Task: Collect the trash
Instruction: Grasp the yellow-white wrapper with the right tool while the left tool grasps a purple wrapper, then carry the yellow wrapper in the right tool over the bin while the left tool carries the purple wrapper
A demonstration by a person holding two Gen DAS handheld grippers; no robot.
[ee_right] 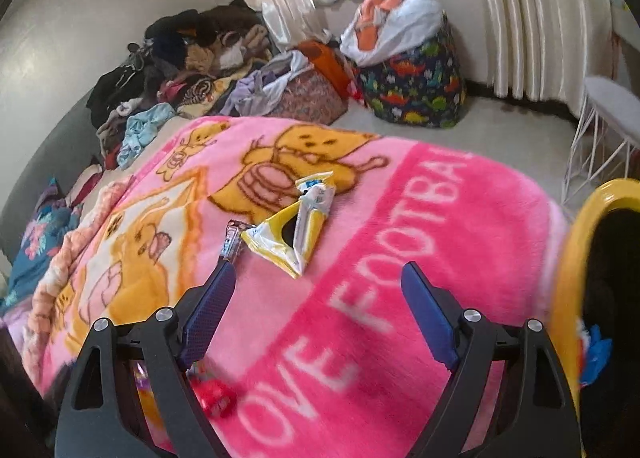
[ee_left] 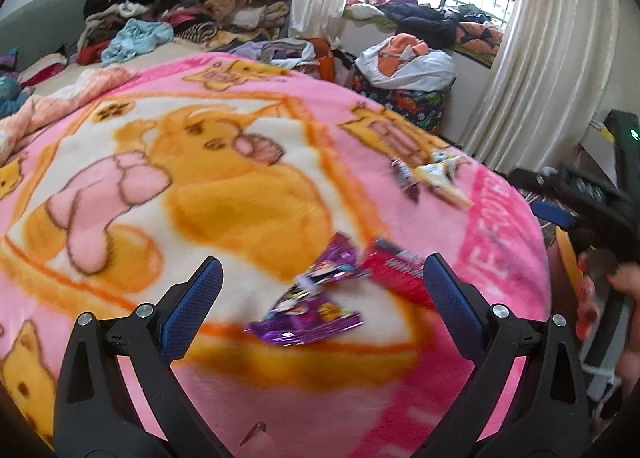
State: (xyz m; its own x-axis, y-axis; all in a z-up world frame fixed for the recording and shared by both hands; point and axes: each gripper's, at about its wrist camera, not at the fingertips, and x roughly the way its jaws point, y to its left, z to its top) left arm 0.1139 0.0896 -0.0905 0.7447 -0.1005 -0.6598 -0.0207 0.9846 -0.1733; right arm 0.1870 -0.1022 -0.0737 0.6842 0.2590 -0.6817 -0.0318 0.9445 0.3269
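Both grippers hang over the pink blanket (ee_right: 400, 194) with fingers spread wide and nothing between them. The left gripper (ee_left: 322, 276) points at a crumpled purple wrapper (ee_left: 308, 314), with a red packet (ee_left: 394, 270) touching it at two o'clock. The right gripper (ee_right: 318, 280) has a yellow-and-white wrapper (ee_right: 294, 230) just beyond its tips at twelve o'clock. A yellow bin (ee_right: 572, 278) stands at three o'clock.

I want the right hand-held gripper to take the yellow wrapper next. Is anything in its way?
Nothing visible. Only bare pink blanket lies between the open right hand-held gripper and the yellow wrapper.
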